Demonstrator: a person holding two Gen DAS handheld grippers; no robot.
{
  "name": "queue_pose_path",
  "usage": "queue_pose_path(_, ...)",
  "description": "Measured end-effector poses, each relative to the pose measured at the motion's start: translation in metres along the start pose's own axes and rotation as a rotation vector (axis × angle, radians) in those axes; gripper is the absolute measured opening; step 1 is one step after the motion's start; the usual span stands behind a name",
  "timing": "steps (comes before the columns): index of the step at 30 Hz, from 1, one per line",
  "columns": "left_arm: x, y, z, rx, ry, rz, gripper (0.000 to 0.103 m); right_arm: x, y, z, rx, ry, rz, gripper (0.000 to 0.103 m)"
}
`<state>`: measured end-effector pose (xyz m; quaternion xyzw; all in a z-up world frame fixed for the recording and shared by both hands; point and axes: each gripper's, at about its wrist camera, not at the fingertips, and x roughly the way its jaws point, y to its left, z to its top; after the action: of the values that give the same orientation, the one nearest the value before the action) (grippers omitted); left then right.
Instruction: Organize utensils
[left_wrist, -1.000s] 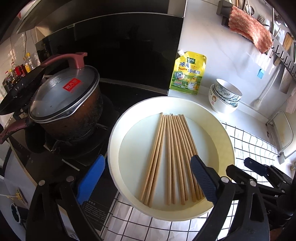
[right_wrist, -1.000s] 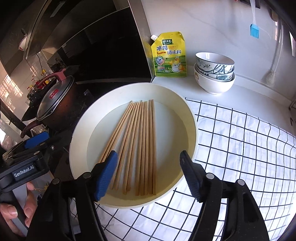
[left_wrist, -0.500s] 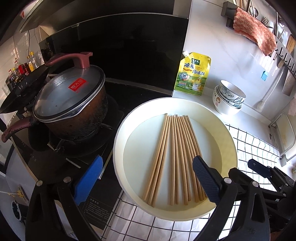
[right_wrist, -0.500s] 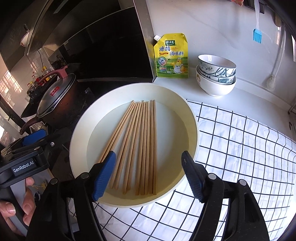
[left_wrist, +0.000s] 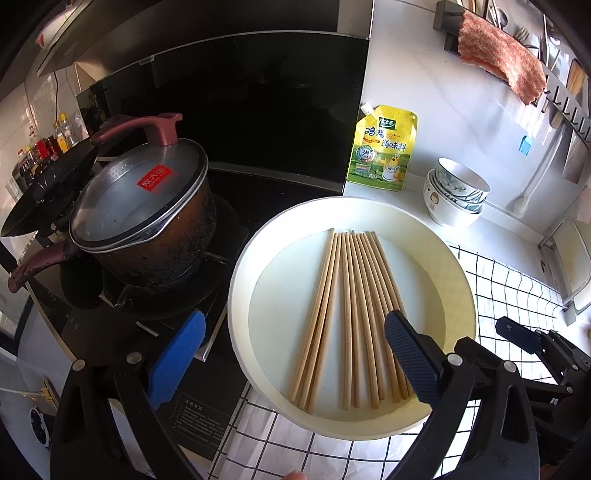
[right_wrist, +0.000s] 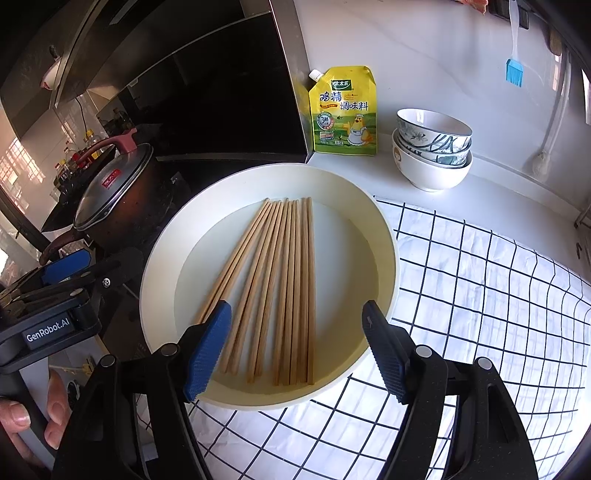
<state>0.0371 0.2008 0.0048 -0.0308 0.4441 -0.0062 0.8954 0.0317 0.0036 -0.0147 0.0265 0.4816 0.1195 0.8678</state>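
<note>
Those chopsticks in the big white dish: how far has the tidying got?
It looks barely begun. Done: nothing visibly. The wooden chopsticks all lie loose in the white dish, fanned in two clusters. In hand: nothing; the right hand-held gripper and the left hand-held gripper both hang open over the dish's near edge. Left: gathering the chopsticks; where they should go isn't shown.

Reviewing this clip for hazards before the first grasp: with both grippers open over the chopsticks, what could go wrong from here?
The chopsticks lie packed side by side in the white dish, so the right gripper may pinch several or scatter them. The dish edge sits close to the stove and pot; a push could slide it there.
</note>
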Motion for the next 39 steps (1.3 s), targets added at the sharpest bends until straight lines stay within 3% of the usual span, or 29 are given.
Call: queue_pose_path(39, 0.013, -0.006, 0.000, -0.012, 0.045, -0.025, 0.096, 0.009, 0.000, 0.000, -0.014, 0.019, -0.002, 0.070)
